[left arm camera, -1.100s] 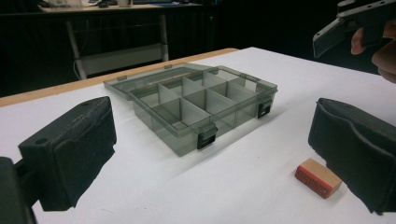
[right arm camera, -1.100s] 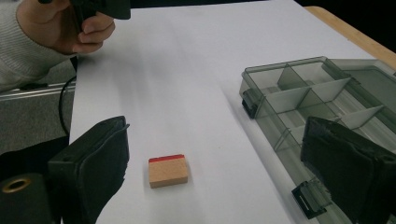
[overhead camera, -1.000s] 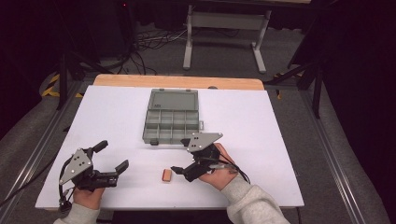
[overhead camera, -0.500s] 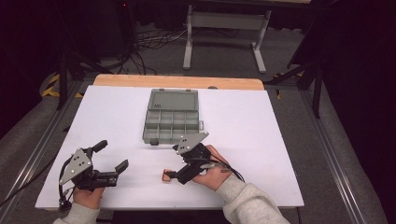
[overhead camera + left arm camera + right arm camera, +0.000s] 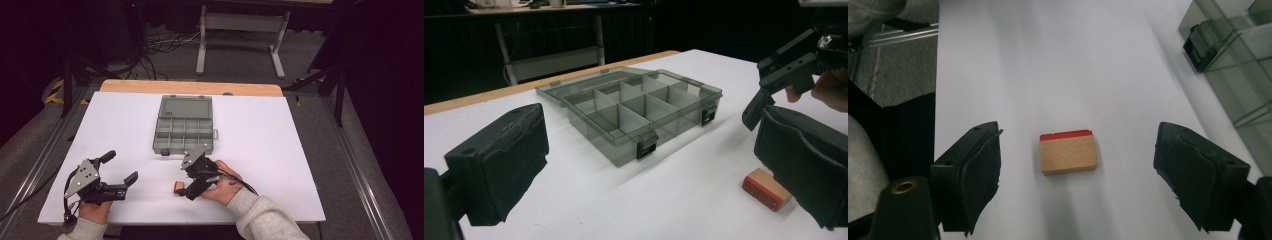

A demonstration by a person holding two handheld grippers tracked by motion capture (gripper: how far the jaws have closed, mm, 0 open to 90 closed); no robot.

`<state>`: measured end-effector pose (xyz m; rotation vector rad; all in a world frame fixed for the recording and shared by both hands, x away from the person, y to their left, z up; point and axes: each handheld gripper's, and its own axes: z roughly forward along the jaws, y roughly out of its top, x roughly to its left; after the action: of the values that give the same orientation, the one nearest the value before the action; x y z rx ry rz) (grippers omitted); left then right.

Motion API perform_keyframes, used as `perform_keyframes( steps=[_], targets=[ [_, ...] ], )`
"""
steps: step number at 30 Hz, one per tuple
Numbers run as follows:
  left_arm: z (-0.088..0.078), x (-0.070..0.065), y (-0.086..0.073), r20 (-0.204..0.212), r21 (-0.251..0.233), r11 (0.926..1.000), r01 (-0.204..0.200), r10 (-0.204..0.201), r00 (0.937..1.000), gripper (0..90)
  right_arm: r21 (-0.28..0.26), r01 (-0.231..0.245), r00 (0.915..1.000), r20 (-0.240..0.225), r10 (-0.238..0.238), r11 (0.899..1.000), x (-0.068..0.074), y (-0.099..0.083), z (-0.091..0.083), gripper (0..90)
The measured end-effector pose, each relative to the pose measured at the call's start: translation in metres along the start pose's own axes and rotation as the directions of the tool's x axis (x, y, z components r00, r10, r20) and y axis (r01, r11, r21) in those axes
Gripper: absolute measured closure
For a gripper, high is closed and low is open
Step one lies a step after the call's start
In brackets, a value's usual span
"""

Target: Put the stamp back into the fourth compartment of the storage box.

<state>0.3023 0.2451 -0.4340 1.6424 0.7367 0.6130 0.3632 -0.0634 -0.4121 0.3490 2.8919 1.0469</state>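
Nearest the person's edge of the white table [image 5: 280, 150], the left gripper [image 5: 120, 171] rests low in the left hand [image 5: 92, 210], its jaws spread wide with nothing between them; in the left gripper view its two black pads [image 5: 504, 160] frame bare tabletop. To its right, the right gripper [image 5: 186, 190] is tipped down over a small wooden block [image 5: 178, 188] that lies flat on the table close to the near edge. The right gripper view shows the block [image 5: 1068, 152] (pale wood with a red strip along its far edge) lying between the two pads [image 5: 973, 170], with clear white table on either side of it, so neither pad touches it. Those jaws have just been closing in around the block, but they are released and grasp nothing. The left gripper view catches the same block [image 5: 767, 190] just beside its right-hand pad, with the right gripper [image 5: 774, 85] above it. Farther back, about mid-table, sits a smoky translucent organiser box [image 5: 184, 135], its lid [image 5: 187, 106] folded open away from the person and its divided compartments facing up.
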Motion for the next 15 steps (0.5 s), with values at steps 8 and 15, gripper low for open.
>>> perform_keyframes(
  steps=[8,15],
  targets=[
    [0.0,0.0,0.0,-0.001,-0.002,1.0,0.004,-0.004,1.0,1.6,0.054,0.011,0.9999,0.0,-0.011,0.998,-0.001,0.001,0.012,22.1],
    [0.0,-0.001,0.0,-0.002,0.001,1.0,0.004,-0.004,1.0,1.6,0.088,0.032,0.9995,-0.001,-0.032,0.996,0.001,0.002,0.021,24.1]
  ],
)
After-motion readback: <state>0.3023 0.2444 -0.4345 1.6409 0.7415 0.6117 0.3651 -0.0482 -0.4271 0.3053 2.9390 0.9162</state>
